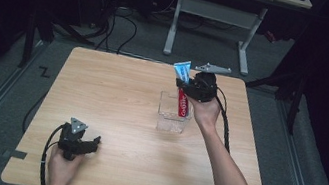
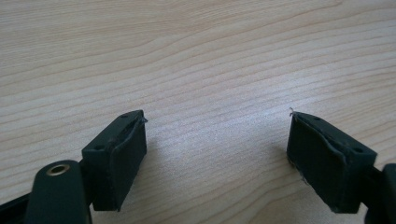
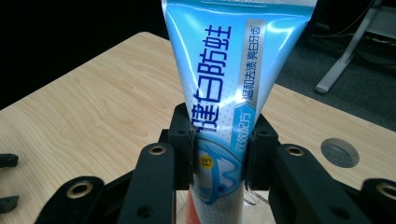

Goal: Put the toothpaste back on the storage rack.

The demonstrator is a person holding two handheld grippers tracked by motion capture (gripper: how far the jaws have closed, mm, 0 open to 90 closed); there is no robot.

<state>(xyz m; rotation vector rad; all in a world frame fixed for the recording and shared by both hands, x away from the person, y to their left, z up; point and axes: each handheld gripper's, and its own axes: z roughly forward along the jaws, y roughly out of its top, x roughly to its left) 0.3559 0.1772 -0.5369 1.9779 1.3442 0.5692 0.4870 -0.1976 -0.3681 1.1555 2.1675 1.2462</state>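
Right claw (image 3: 218, 156) clamps blue-and-red toothpaste tube (image 3: 224, 84) upright in clear plastic box (image 1: 172, 116) near counter's far right; letting go risks tipping. Left claw (image 2: 215, 154) wide, empty.

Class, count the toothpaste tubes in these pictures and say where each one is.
1. The toothpaste tube stands upright with its red lower end inside the clear plastic container near the table's middle, clamped by the right gripper.
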